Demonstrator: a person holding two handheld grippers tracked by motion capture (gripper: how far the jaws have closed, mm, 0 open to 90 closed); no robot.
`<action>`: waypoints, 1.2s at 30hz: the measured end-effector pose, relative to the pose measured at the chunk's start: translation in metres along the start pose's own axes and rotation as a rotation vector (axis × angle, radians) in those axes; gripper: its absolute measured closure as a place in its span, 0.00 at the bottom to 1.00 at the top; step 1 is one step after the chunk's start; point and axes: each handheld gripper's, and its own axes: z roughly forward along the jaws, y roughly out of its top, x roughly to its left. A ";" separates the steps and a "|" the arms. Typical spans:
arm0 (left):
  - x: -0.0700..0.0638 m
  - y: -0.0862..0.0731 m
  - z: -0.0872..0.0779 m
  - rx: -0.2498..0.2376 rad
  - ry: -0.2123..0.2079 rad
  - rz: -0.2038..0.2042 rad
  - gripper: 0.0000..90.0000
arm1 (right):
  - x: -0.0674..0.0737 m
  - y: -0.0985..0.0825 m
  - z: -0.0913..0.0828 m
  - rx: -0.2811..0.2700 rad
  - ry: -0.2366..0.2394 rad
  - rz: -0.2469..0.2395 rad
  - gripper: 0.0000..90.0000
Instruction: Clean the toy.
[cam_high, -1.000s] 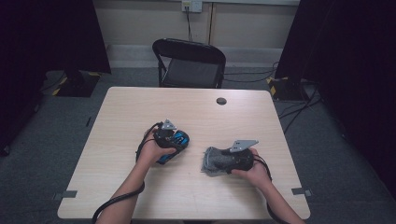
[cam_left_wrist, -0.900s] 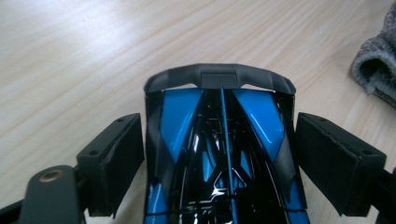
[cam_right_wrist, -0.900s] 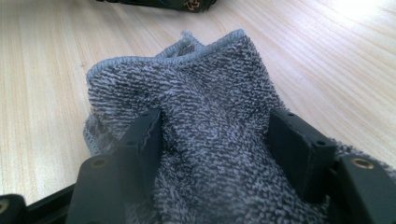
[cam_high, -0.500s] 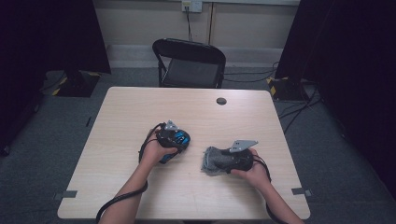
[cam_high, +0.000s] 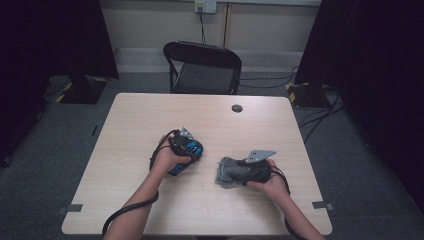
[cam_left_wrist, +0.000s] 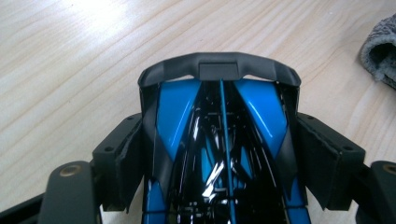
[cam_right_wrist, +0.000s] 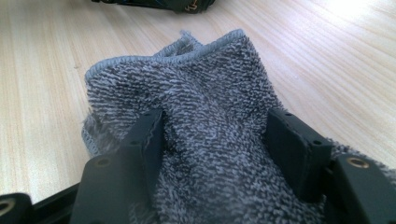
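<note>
A glossy blue and black toy car (cam_left_wrist: 175, 107) lies on the wooden table (cam_high: 150, 115), left of centre. My left gripper (cam_left_wrist: 219, 149) straddles it, one pad against each side. Its jaws have just been opening a little, and the car is still between them. From above, the left gripper (cam_high: 189, 150) sits over the car (cam_high: 176, 169) in the person's left hand. My right gripper (cam_right_wrist: 215, 140) is shut on a bunched grey terry cloth (cam_right_wrist: 187, 79), which bulges between the pads. On the table, the right gripper (cam_high: 239, 172) and the cloth (cam_high: 226, 175) lie right of the car.
A black folding chair (cam_high: 202, 67) stands behind the table's far edge. A small black round cap (cam_high: 237, 108) sits in the tabletop near that edge. Cables run over the floor at the right. The car's edge (cam_right_wrist: 154, 3) lies just beyond the cloth.
The left hand and the car have shifted very slightly. The right hand and the cloth stay where they were.
</note>
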 end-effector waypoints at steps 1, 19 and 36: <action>0.000 0.001 0.001 -0.001 0.007 0.011 0.25 | 0.000 0.000 0.000 0.001 0.000 0.000 0.43; -0.003 0.005 -0.003 0.024 0.030 -0.005 0.28 | 0.000 0.000 0.000 -0.008 0.001 -0.003 0.42; 0.000 0.003 -0.023 -0.023 0.000 -0.042 0.28 | 0.002 0.011 -0.016 -0.035 0.004 -0.029 0.45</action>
